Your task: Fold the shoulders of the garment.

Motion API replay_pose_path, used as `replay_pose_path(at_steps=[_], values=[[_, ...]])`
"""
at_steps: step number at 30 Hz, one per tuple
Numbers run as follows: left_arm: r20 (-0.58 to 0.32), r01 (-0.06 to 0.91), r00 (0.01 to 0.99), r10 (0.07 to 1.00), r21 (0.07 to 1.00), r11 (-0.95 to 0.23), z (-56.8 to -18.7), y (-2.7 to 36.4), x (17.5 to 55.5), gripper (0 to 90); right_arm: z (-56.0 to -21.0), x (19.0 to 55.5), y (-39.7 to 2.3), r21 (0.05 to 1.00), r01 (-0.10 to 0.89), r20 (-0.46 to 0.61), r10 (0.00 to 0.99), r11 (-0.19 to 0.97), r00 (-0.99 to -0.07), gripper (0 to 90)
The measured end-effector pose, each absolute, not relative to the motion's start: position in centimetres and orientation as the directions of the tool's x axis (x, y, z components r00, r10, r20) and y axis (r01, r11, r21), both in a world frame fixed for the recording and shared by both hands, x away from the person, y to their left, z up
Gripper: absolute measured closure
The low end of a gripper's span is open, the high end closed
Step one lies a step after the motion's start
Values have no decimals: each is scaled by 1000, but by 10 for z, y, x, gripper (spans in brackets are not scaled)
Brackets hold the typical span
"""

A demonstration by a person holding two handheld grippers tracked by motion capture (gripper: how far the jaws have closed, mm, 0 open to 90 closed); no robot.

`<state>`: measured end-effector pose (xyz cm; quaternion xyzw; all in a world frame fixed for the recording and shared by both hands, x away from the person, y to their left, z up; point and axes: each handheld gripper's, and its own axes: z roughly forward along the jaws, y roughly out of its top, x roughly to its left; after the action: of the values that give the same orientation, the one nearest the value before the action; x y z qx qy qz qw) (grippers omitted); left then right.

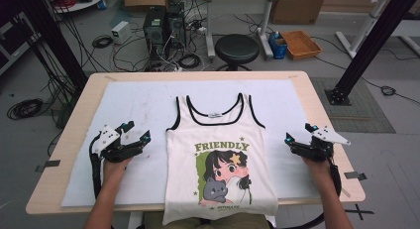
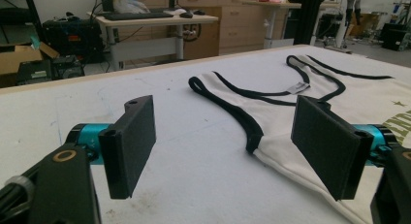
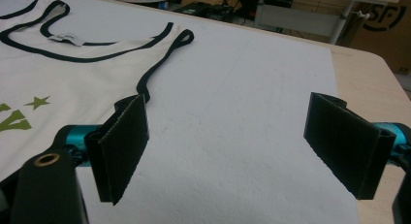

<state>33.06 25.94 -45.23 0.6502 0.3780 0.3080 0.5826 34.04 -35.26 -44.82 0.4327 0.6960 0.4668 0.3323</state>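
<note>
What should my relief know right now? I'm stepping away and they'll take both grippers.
Left gripper: open, holding nothing, hovering left of the tank top.
Right gripper: open, holding nothing, to its right.
Tank top: flat, print up, on the white mat, straps pointing away, hem hanging over the near table edge.
Done: shirt spread out.
Left: no fold or grip made yet; probably take hold at both sides.

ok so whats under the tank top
The tank top lies flat on a white mat over the wooden table. Its hem hangs past the near edge; anything beneath the fabric is covered.
</note>
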Motion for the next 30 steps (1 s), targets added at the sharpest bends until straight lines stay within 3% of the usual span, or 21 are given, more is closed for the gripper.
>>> replay_pose_path(at_steps=[23,27,30], values=[[-24,150,506,862,987,-60,-452,256,331,242,-448,342,-350,928,308,-81,922,208,-379,160],[-14,150,501,865,986,-71,-451,255,330,242,-448,344,-349,919,331,-82,926,213,-368,161],[-14,154,495,869,986,-72,-451,255,331,242,-446,353,-351,881,425,-44,928,210,-369,163]])
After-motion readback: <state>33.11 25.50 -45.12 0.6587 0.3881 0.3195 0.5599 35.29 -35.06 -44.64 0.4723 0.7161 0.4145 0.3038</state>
